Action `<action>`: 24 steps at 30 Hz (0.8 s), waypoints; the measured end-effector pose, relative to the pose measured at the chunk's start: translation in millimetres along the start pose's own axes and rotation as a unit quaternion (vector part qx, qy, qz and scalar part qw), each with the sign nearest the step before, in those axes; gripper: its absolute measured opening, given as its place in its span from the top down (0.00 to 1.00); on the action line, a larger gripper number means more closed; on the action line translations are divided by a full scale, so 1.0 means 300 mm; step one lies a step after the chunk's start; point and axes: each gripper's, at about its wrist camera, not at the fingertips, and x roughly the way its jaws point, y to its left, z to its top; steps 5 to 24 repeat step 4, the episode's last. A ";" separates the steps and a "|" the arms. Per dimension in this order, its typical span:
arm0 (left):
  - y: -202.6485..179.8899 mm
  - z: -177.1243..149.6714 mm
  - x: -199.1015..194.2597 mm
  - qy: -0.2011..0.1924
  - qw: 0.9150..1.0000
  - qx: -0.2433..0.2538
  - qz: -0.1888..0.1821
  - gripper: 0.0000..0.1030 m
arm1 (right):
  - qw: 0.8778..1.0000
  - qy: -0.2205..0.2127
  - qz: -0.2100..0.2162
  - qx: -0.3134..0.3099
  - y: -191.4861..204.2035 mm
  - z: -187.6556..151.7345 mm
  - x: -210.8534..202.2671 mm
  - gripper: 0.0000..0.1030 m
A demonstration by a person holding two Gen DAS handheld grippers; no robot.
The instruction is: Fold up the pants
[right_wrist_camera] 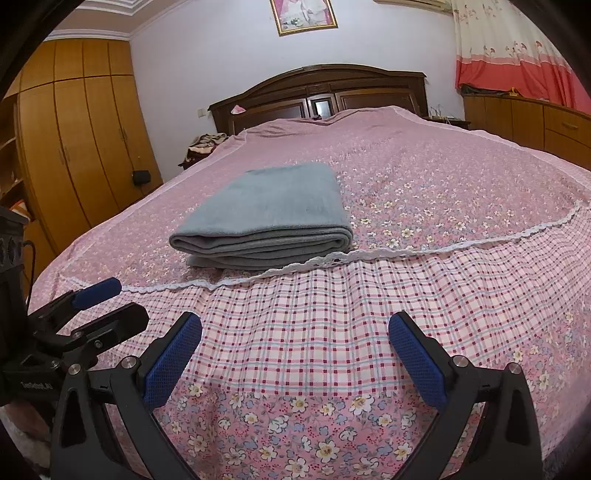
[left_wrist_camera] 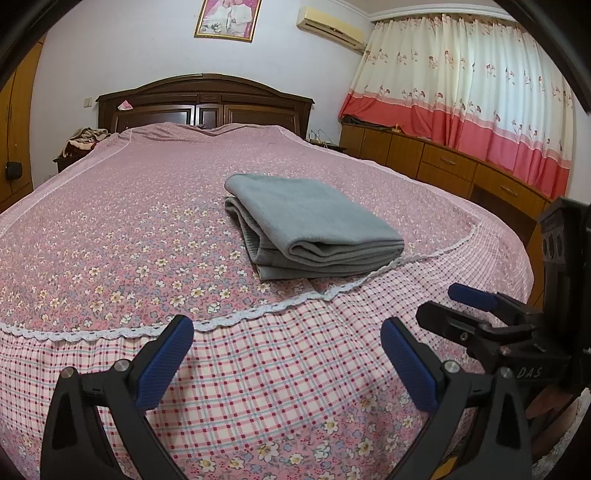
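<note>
Both grippers are held low over the near end of the bed [left_wrist_camera: 110, 229], pointing toward the headboard [left_wrist_camera: 205, 99], side by side and level with each other.

The left gripper [left_wrist_camera: 286, 363] hovers above the checked band of the bedspread [left_wrist_camera: 295, 354]. Its jaws stand wide apart, the blue pads [left_wrist_camera: 164, 369] facing each other across bare cloth, and they hold nothing and touch nothing. In this view the right gripper [left_wrist_camera: 480, 314] shows at the right edge, near but apart from the left one.

The right gripper [right_wrist_camera: 295, 363] is posed the same way over the checked band, a little further right. Its jaws are likewise spread wide and empty, with only the bedspread between the pads [right_wrist_camera: 417, 360]. The left gripper [right_wrist_camera: 99, 306] appears at the left edge of this view, its fingers angled toward the middle of the bed.

The pants [left_wrist_camera: 310, 221], grey, lie folded in a flat rectangular stack of several layers on the flowered part of the bedspread, just beyond the white lace trim [left_wrist_camera: 258, 310]. The near edge of the stack almost meets that trim. The stack sits ahead of both grippers, well apart from either: to the right of the left gripper's line and to the left of the right gripper's [right_wrist_camera: 266, 218].

Far behind, a framed picture [left_wrist_camera: 227, 16] hangs above the headboard, curtains [left_wrist_camera: 480, 110] cover the right side, and a wooden wardrobe [right_wrist_camera: 74, 129] stands at left.
</note>
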 end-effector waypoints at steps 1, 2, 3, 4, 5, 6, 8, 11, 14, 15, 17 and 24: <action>0.000 0.000 0.001 0.000 1.000 0.000 -0.001 0.00 | 1.000 0.000 0.000 0.000 0.001 0.000 0.001 0.00; -0.001 -0.001 0.001 0.000 1.000 0.000 0.000 0.00 | 1.000 0.000 0.000 0.000 0.002 0.000 0.001 0.00; -0.002 -0.002 0.002 0.001 1.000 0.001 0.000 0.00 | 1.000 0.000 0.001 -0.001 0.004 0.000 0.003 0.00; -0.001 -0.003 0.003 0.002 1.000 0.001 0.000 0.00 | 1.000 0.000 0.001 -0.001 0.004 0.000 0.003 0.00; -0.001 -0.003 0.003 0.002 1.000 0.001 0.000 0.00 | 1.000 0.000 0.001 -0.001 0.004 0.000 0.003 0.00; -0.001 -0.003 0.003 0.002 1.000 0.001 0.000 0.00 | 1.000 0.000 0.001 -0.001 0.004 0.000 0.003 0.00; -0.001 -0.003 0.003 0.002 1.000 0.001 0.000 0.00 | 1.000 0.000 0.001 -0.001 0.004 0.000 0.003 0.00; -0.001 -0.003 0.003 0.002 1.000 0.001 0.000 0.00 | 1.000 0.000 0.001 -0.001 0.004 0.000 0.003 0.00; -0.001 -0.003 0.003 0.002 1.000 0.001 0.000 0.00 | 1.000 0.000 0.001 -0.001 0.004 0.000 0.003 0.00; -0.001 -0.003 0.003 0.002 1.000 0.001 0.000 0.00 | 1.000 0.000 0.001 -0.001 0.004 0.000 0.003 0.00; -0.001 -0.003 0.003 0.002 1.000 0.001 0.000 0.00 | 1.000 0.000 0.001 -0.001 0.004 0.000 0.003 0.00; -0.001 -0.003 0.003 0.002 1.000 0.001 0.000 0.00 | 1.000 0.000 0.001 -0.001 0.004 0.000 0.003 0.00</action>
